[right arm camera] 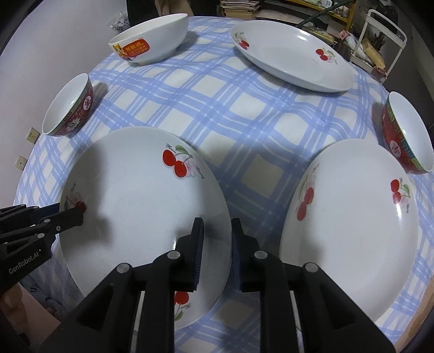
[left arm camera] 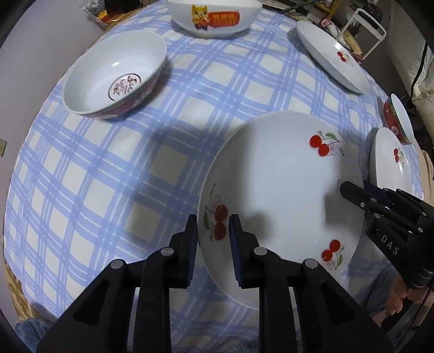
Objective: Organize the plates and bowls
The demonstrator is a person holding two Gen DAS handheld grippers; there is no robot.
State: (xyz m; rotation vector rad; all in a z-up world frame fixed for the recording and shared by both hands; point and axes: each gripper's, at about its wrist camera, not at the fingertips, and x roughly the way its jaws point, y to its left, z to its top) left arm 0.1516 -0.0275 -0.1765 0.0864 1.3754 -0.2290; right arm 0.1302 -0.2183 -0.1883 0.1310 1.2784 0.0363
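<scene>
Left wrist | left gripper straddles glossy round plate rim | right gripper likewise, pads apart

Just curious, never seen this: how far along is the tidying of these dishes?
Nothing stacked yet: three cherry plates and three bowls sit singly on the tablecloth. In hand: left gripper and right gripper straddle the rim of the near plate. All stacking remains.

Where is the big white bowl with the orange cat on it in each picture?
Left wrist view: the cat bowl sits at the top middle, at the far edge of the table.
Right wrist view: the cat bowl is at the upper left, tipped by the lens, cat sticker facing left.
Shared landmark: the near cherry plate, low in both views, with both grippers at its rim.
</scene>
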